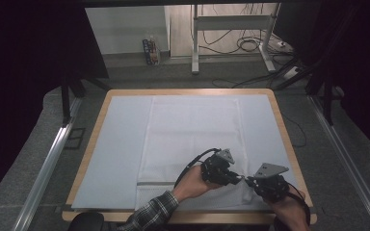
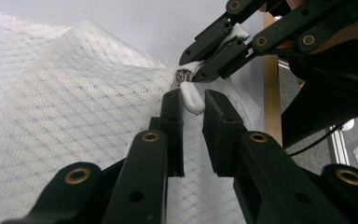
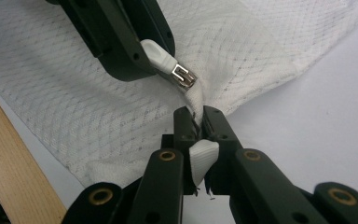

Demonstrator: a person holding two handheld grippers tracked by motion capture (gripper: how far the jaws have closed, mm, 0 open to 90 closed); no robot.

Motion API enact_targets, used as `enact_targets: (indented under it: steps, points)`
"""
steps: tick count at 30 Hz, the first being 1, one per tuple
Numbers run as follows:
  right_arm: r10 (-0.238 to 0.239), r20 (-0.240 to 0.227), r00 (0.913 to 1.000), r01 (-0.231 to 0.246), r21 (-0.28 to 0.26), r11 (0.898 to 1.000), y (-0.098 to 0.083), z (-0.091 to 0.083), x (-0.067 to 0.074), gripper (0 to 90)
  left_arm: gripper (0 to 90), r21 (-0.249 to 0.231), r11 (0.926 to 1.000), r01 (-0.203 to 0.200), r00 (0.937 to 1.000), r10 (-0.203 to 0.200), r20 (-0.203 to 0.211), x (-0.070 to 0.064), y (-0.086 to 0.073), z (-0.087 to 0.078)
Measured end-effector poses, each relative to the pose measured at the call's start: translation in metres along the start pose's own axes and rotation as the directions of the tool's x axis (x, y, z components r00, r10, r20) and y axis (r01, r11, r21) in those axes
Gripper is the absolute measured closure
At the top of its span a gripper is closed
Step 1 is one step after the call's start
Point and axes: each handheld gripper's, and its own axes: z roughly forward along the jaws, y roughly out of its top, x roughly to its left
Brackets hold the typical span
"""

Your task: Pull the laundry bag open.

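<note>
A white woven cloth cover (image 1: 192,130) lies flat on a pale mat (image 1: 120,144), and both grippers meet at its near right corner. My left gripper (image 1: 237,177) is shut on the white zipper pull (image 2: 192,99). In the right gripper view the pull (image 3: 157,53) hangs from a metal slider (image 3: 184,76) at the cloth's edge. My right gripper (image 3: 199,116) is shut on a pinch of the cloth (image 3: 98,107) just below the slider, lifting it into a small peak. The left gripper view shows the right gripper (image 2: 192,70) closed tip to tip above my own jaws.
The mat covers a wooden table whose edge (image 1: 89,149) shows on all sides and lies close to the right hand (image 3: 14,158). Metal rails (image 1: 53,154) flank the table. A desk frame (image 1: 195,43) and cables (image 1: 250,45) stand on the floor beyond.
</note>
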Motion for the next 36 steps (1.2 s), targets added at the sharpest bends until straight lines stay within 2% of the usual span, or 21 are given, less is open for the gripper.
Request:
enact_targets:
  steps: [5, 7, 10, 12, 15, 17, 21, 24, 27, 29, 30, 31, 34, 35, 36]
  points:
    - [-0.01, 0.003, 0.9999, 0.01, -0.001, 1.0, 0.0, -0.001, 0.001, 84.2, 82.0, 0.01, 0.9999, -0.002, 0.9999, 0.002, -0.014, 0.0, 0.0, 0.0]
    - [-0.011, 0.003, 0.9999, 0.011, -0.005, 1.0, 0.001, -0.001, 0.001, 84.2, 82.8, 0.037, 0.9988, -0.03, 0.9991, 0.031, -0.03, 0.0, 0.0, -0.001]
    - [-0.012, 0.001, 0.9999, 0.012, -0.006, 1.0, 0.001, -0.001, 0.001, 84.1, 83.5, 0.051, 0.9981, -0.035, 0.9987, 0.036, -0.035, -0.003, -0.001, 0.002]
    - [-0.015, 0.004, 0.9999, 0.015, -0.002, 1.0, 0.0, -0.001, 0.001, 84.1, 83.8, 0.052, 0.9983, -0.029, 0.9989, 0.031, -0.035, -0.004, -0.001, 0.003]
    - [-0.017, 0.005, 0.9998, 0.017, 0.002, 1.0, 0.0, 0.0, 0.001, 84.0, 83.8, 0.045, 0.999, 0.006, 1.0, -0.005, -0.008, -0.001, -0.001, 0.004]
    - [-0.015, 0.006, 0.9999, 0.015, 0.004, 1.0, 0.0, 0.0, 0.001, 84.0, 82.5, 0.042, 0.999, 0.014, 0.9999, -0.014, 0.0, 0.001, -0.001, 0.003]
    - [-0.017, 0.005, 0.9998, 0.017, 0.003, 1.0, 0.0, 0.0, 0.001, 83.9, 81.6, 0.025, 0.9978, 0.061, 0.9972, -0.062, 0.042, 0.005, -0.002, 0.002]
    - [-0.016, 0.007, 0.9999, 0.016, 0.003, 1.0, 0.0, 0.0, 0.001, 83.9, 79.0, 0.019, 0.9972, 0.072, 0.9953, -0.073, 0.064, 0.007, -0.002, 0.003]
    - [-0.017, 0.008, 0.9998, 0.017, 0.006, 1.0, 0.0, 0.0, 0.001, 83.9, 77.1, 0.01, 0.9961, 0.088, 0.9936, -0.088, 0.071, 0.007, -0.001, 0.003]
    - [-0.017, 0.008, 0.9998, 0.017, 0.005, 1.0, 0.001, 0.0, 0.001, 83.9, 80.6, 0.018, 0.9965, 0.082, 0.9949, -0.083, 0.057, 0.008, -0.001, 0.003]
    - [-0.018, 0.008, 0.9998, 0.018, 0.004, 1.0, 0.001, 0.0, 0.002, 83.8, 82.0, 0.017, 0.996, 0.088, 0.9942, -0.089, 0.06, 0.009, -0.001, 0.002]
    - [-0.019, 0.009, 0.9998, 0.019, 0.004, 1.0, 0.001, 0.0, 0.002, 83.9, 82.6, 0.008, 0.9939, 0.11, 0.9918, -0.111, 0.065, 0.009, -0.002, 0.003]
    - [-0.017, 0.007, 0.9998, 0.017, 0.004, 1.0, 0.001, 0.0, 0.001, 83.7, 84.4, 0.014, 0.9942, 0.107, 0.9924, -0.107, 0.06, 0.007, -0.002, 0.003]
    - [-0.018, 0.006, 0.9998, 0.018, 0.004, 1.0, 0.001, 0.0, 0.001, 83.5, 84.8, 0.025, 0.9961, 0.084, 0.9949, -0.086, 0.053, 0.007, -0.002, 0.003]
    - [-0.018, 0.006, 0.9998, 0.018, 0.005, 1.0, 0.0, 0.0, 0.001, 83.3, 85.2, 0.024, 0.9965, 0.08, 0.9957, -0.081, 0.044, 0.005, -0.001, 0.003]
